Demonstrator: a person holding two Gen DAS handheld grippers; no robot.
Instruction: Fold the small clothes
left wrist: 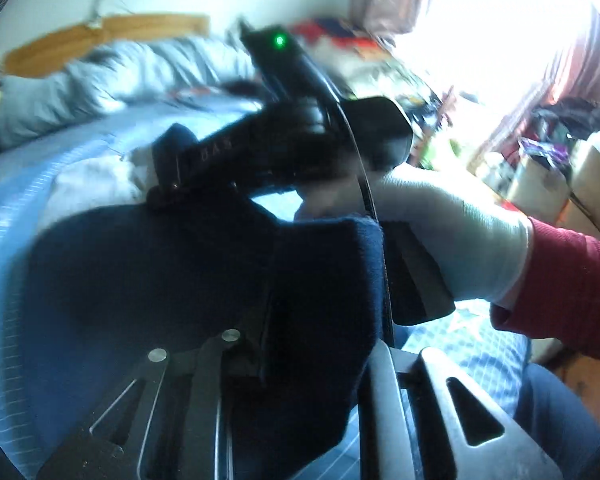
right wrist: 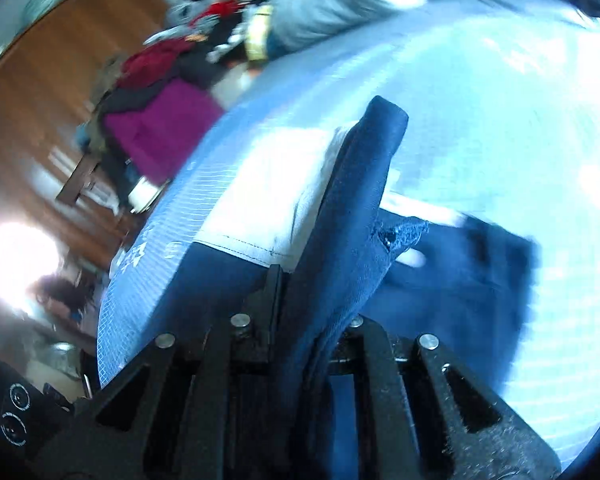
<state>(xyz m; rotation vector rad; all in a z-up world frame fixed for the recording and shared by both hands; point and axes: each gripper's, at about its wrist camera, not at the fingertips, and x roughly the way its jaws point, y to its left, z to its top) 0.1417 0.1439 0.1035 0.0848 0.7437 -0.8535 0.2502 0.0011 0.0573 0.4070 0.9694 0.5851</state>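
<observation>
- Fingers of the left gripper (left wrist: 300, 356) stand close together with dark navy cloth (left wrist: 160, 272) pinched between them; the navy garment drapes over them and hides their tips.
- The right gripper (right wrist: 312, 320) is likewise clamped on a fold of the same navy garment (right wrist: 352, 216), which rises in a ridge straight ahead of its narrow jaws.
- In the left wrist view the right gripper's black body (left wrist: 284, 140) hangs above the cloth, held by a hand in a white glove (left wrist: 440, 232) with a red sleeve (left wrist: 572, 292).
- The rest of the garment trails onto the bed's pale blue checked sheet (right wrist: 480, 120), near its front edge.
- A white cloth (right wrist: 268, 200) lies on the sheet just beside the navy fold.
- A grey blanket (left wrist: 112, 80) lies bunched at the far side of the bed.
</observation>
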